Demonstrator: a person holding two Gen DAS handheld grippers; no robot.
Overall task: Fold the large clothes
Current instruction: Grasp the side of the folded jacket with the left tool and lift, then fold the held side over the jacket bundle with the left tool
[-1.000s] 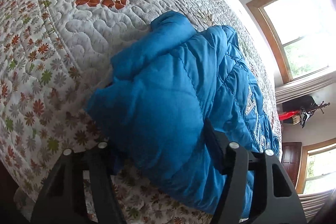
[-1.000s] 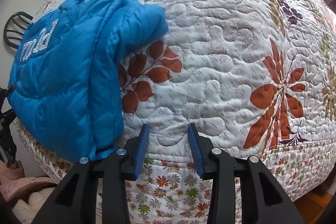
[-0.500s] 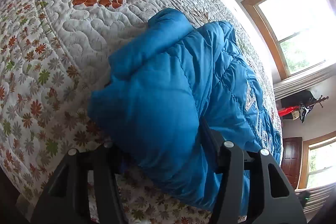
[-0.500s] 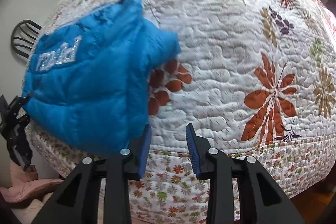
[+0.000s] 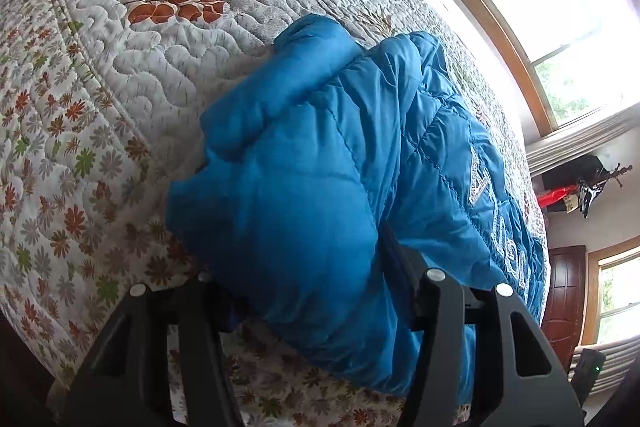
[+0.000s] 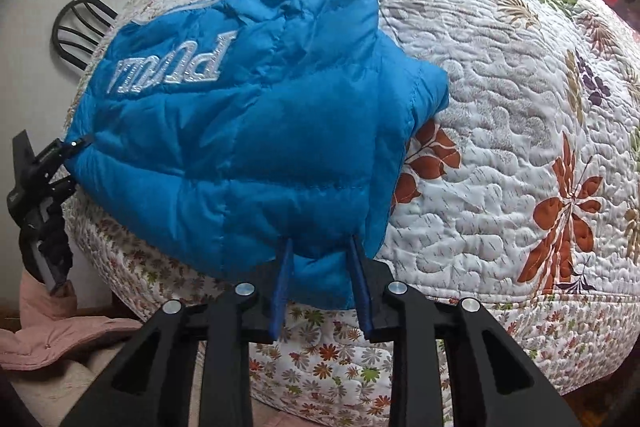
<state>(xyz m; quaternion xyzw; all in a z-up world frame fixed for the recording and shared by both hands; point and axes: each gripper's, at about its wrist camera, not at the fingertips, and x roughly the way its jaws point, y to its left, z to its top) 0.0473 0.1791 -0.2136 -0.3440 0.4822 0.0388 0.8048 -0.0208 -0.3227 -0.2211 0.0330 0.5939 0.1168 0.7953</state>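
A folded blue puffer jacket (image 5: 320,163) with silver lettering lies at the edge of a bed under a floral quilt (image 5: 120,67). In the left wrist view my left gripper (image 5: 308,291) stands wide open with the jacket's near fold bulging between its fingers. In the right wrist view the jacket (image 6: 248,139) overhangs the bed's edge. My right gripper (image 6: 320,259) is open with its blue-padded fingers on either side of the jacket's near hem. The left gripper also shows in the right wrist view (image 6: 44,163) at the jacket's left corner.
The quilt (image 6: 500,107) spreads to the right of the jacket. A pink garment (image 6: 52,327) lies on the floor at lower left. A black chair back (image 6: 80,27) stands by the wall. Windows (image 5: 560,27) and a door (image 5: 566,299) are beyond the bed.
My right gripper has moved left from the bare quilt to the jacket's near hem, which now sits between its fingers. My left gripper has pushed slightly further onto the jacket's fold.
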